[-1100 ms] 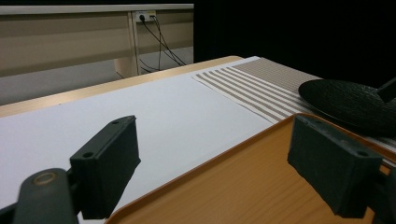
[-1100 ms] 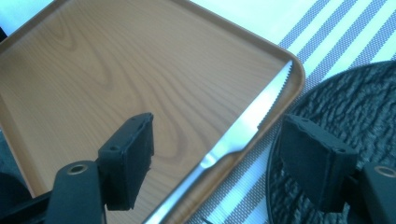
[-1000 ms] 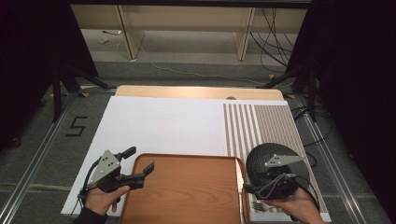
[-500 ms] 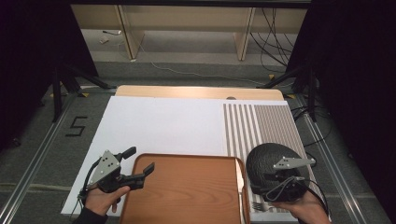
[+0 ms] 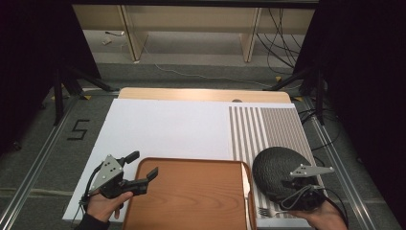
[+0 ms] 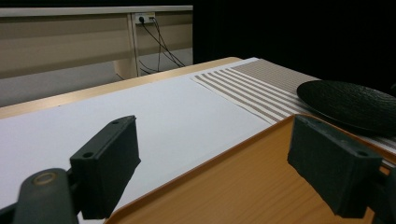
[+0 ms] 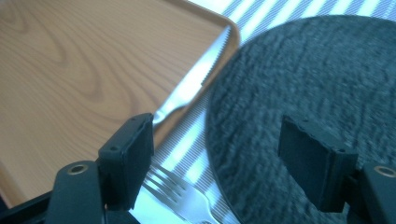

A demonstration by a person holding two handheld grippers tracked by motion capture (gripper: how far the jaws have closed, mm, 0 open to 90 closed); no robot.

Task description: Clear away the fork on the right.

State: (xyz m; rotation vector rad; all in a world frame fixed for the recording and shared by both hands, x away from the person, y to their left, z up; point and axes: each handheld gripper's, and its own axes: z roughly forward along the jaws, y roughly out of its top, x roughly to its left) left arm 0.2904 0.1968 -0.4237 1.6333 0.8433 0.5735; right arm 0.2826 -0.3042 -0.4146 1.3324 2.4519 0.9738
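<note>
The right claw (image 7: 217,168) hangs open over the black plate's (image 5: 277,167) near rim, fork (image 7: 180,193) just below; straddle the rim squarely before closing. The left claw (image 5: 142,168) waits open at the tray's (image 5: 191,196) corner.

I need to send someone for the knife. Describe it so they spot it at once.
Start at the brown wooden tray at the near edge of the table. A slim silver serrated knife lies along the tray's right rim, beside the round black textured plate. Unlike the silver fork nearby, it has a toothed blade, not tines.
</note>
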